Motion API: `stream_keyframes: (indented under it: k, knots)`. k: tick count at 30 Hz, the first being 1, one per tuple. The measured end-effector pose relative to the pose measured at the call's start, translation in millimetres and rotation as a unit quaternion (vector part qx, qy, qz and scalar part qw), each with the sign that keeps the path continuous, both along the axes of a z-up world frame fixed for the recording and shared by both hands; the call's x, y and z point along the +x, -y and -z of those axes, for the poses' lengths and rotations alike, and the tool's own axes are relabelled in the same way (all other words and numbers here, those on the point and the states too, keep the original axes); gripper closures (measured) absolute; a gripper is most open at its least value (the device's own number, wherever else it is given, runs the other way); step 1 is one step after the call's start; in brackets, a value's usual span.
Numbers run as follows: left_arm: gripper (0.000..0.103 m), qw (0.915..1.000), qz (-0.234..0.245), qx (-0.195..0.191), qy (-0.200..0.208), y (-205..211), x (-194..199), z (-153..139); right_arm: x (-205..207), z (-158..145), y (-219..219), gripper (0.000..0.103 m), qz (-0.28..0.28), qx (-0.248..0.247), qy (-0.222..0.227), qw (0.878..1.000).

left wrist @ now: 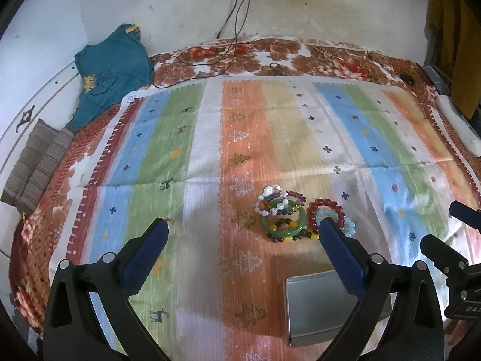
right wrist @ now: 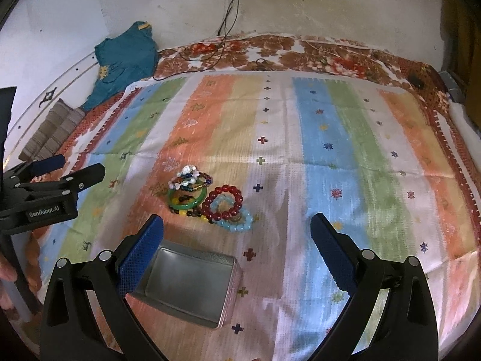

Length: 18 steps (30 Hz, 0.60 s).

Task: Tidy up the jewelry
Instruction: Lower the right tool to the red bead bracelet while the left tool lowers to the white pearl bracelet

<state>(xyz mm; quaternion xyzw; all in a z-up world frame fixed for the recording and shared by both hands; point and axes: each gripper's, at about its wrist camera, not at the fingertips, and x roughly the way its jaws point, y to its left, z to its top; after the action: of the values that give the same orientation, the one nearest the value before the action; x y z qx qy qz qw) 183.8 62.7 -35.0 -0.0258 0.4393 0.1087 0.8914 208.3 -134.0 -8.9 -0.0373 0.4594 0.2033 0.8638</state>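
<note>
On the striped cloth [right wrist: 330,138] spread over the bed, the sorting has, by my reading, not begun: all the jewelry lies in one small heap [right wrist: 207,200] near the middle, and the metal tin [right wrist: 192,285] in front of it, open side up, shows a bare grey floor with nothing in it. In the heap a green bangle [right wrist: 186,200] lies under a mixed-colour bead bracelet with white chips [right wrist: 192,179]; a dark red bead bracelet [right wrist: 224,203] rests against it and overlaps a pale blue bead bracelet [right wrist: 237,221], while a strand of yellow and dark beads [left wrist: 293,236] pokes out at the near edge. Everything is touching or stacked, so each piece has to be lifted free and carried to the tin, which sits just beside the heap on the near side. The left tongs [left wrist: 243,228] are spread wide and hold nothing, hovering above the cloth with the heap between their blue pads, one fingertip [left wrist: 329,228] overlapping the red bracelet in the left wrist view; whether it touches the beads I cannot tell. The right tongs [right wrist: 236,225] are equally wide and empty, raised over the near side of the cloth with the tin under their left pad. A hand [right wrist: 7,270] shows at the edge of the right wrist view.
</note>
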Motion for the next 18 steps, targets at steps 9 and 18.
stream_keyframes:
  k: [9,18]
  knots:
    - [0.005,0.9998,0.012,0.007,-0.011,2,17,9,20,10,-4,0.004,0.001,0.0,-0.017,1.0]
    - [0.005,0.9995,0.019,0.005,-0.025,-6,30,22,29,15,-13,0.004,-0.005,-0.016,-0.022,1.0]
